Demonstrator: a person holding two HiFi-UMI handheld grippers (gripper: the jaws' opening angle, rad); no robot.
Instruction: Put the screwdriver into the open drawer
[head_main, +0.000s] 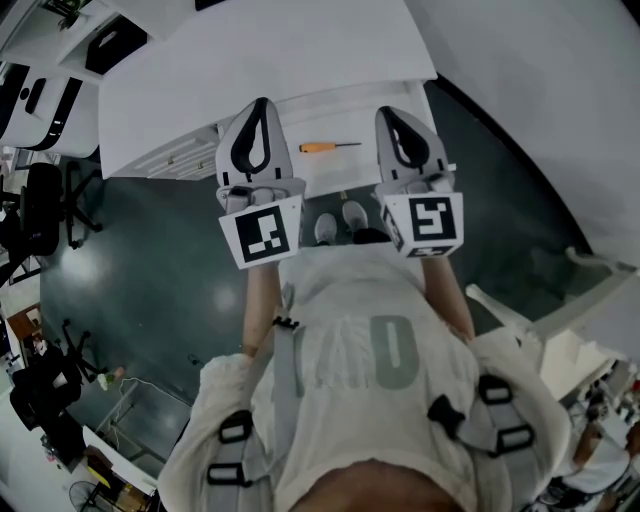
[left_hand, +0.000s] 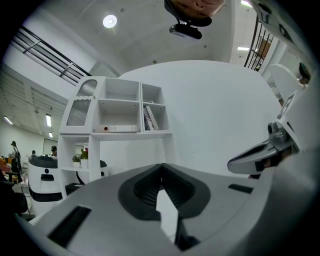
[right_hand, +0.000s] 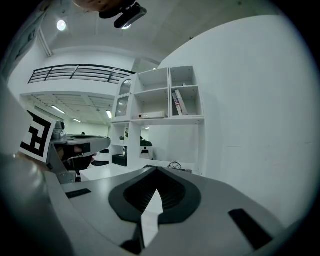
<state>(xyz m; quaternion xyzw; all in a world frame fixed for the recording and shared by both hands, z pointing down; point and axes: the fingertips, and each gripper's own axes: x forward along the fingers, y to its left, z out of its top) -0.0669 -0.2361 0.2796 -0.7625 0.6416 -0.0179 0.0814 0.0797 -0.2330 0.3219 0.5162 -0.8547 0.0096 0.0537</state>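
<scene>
The left gripper (head_main: 260, 108) is clenched. In the left gripper view its grey jaws meet at the tips (left_hand: 161, 166) with nothing between them. The right gripper (head_main: 393, 115) is clenched too, tips together (right_hand: 156, 171) and empty.

Both point level and away from the body, side by side and a little apart. Each has its black-and-white marker cube, left (head_main: 262, 232) and right (head_main: 428, 222), at the near end. Bare forearms, left (head_main: 262, 300) and right (head_main: 452, 298), run straight back from the cubes to the cream sweatshirt (head_main: 370, 340). The hands themselves are hidden under the gripper bodies.

The slim orange-handled screwdriver with a dark metal shaft (head_main: 328, 147) lies flat between the two gripper tips, touching neither, handle to the left. It rests on a white surface (head_main: 345, 170) that juts out from under the edge of the white tabletop (head_main: 260, 60). This looks like the open drawer, though its walls are hard to make out.

Below the grippers, a pair of pale shoes (head_main: 340, 222) stands on the dark green floor (head_main: 150, 270).

In both gripper views a tall white shelf unit (left_hand: 125, 115) stands ahead against a white wall.
</scene>
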